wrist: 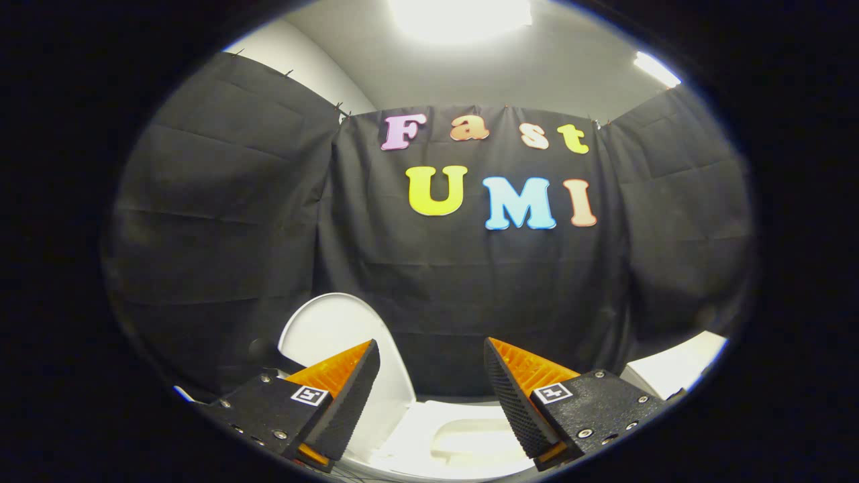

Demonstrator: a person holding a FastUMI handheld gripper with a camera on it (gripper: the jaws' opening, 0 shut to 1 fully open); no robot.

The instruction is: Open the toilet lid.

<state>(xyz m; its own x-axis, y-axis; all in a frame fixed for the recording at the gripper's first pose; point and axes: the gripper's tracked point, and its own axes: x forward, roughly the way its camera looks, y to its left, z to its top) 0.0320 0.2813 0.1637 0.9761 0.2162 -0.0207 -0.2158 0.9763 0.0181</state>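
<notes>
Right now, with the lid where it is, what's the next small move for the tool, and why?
Probably ease the tool straight back and away. The toilet lid already stands raised, leaning toward the black cloth wall, and the bowl lies open below. The fingers are apart with nothing between them, one just in front of the lid; whether it touches the lid I can't tell.

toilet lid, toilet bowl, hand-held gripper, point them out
toilet lid (329, 329): gripper view, raised lid's inner face
toilet bowl (470, 443): gripper view, inside the basin
hand-held gripper (431, 396): gripper view, gap between open fingers
</notes>
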